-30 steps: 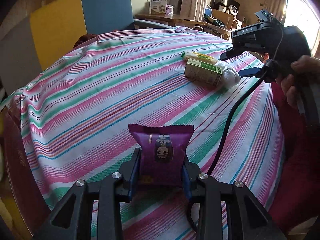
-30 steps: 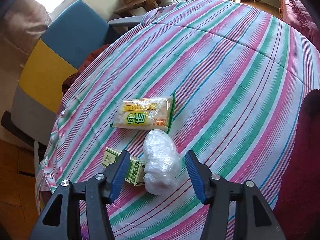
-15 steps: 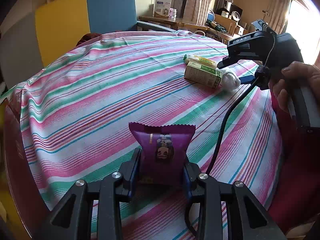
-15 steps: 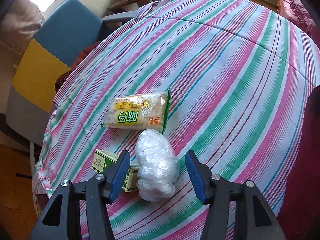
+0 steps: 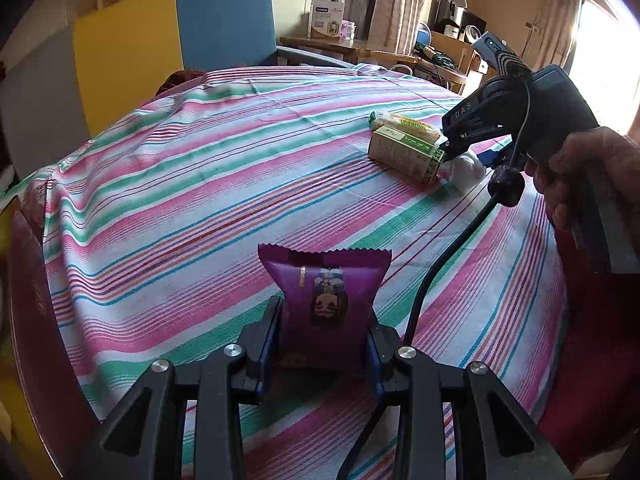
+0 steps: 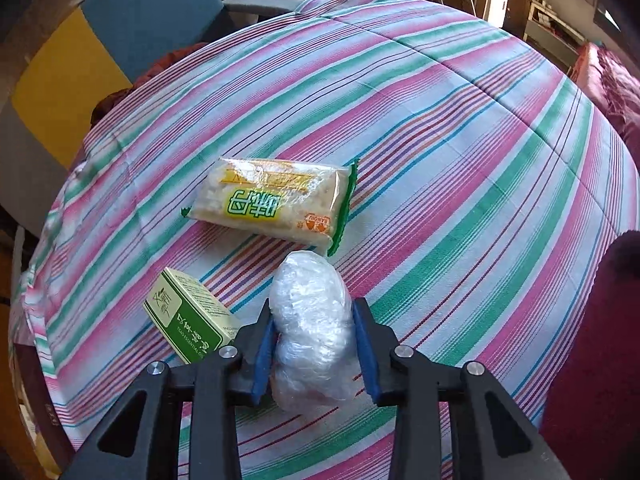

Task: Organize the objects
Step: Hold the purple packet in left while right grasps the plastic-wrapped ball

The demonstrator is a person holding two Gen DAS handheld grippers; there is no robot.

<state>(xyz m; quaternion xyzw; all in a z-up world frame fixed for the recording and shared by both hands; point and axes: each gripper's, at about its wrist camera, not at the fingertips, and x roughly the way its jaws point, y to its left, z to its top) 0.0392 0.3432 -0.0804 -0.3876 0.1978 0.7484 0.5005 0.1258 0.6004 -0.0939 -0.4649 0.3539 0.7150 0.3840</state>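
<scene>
While gripped: two packets, one box, one bundle

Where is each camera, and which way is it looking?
Left wrist: on the left gripper, looking across the table at its purple packet; the right gripper and a hand show.
Right wrist: on the right gripper, looking steeply down as its jaws close on a plastic bundle.
Both see the green box and noodle pack.

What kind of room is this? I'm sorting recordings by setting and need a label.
Most likely a lived-in home room, a dining or living area. A round table under a striped tablecloth holds snack packets, a padded chair stands behind it, and a cluttered wooden desk sits by curtained windows.
</scene>
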